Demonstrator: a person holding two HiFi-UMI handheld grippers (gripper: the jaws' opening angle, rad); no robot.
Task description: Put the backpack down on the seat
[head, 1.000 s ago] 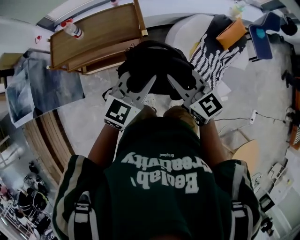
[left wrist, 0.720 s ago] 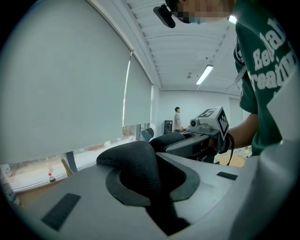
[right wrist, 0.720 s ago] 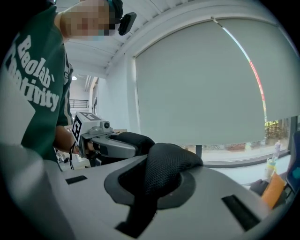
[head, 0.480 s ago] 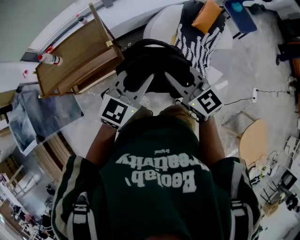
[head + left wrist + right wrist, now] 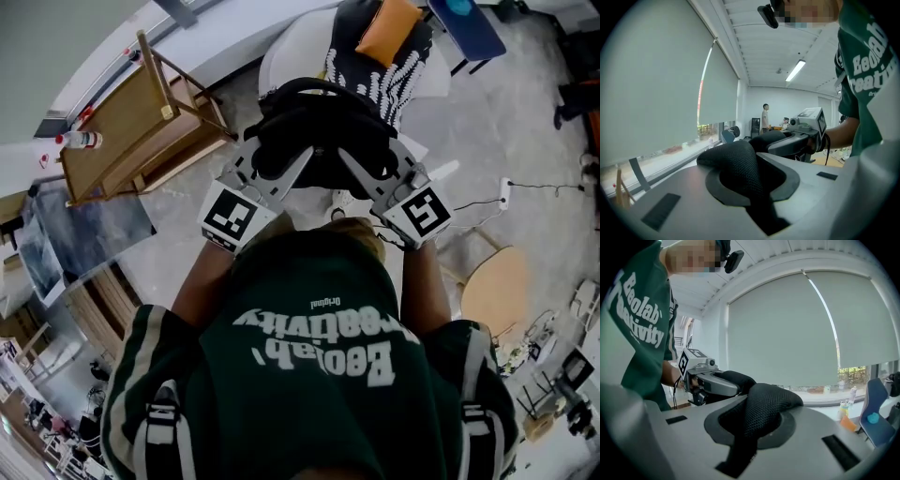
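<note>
Two grippers, the left gripper (image 5: 279,161) and the right gripper (image 5: 373,164), reach forward from the person's green shirt (image 5: 319,375). Each has its fingers drawn narrow, clamped on one black mesh strap: the left strap (image 5: 740,168) and the right strap (image 5: 761,413), two in all. One black backpack (image 5: 323,117) hangs from these straps above the floor (image 5: 187,202), not yet set down. Compared with one second ago the grip is unchanged, but the surroundings have swung. The one white seat (image 5: 291,47), then off to the upper right, now lies straight beyond the backpack. The one wooden chair (image 5: 122,131) has slid leftward, with one bottle (image 5: 80,141) beside it. On the seat's far side lie one striped cloth (image 5: 384,80) and one orange pouch (image 5: 386,28).
</note>
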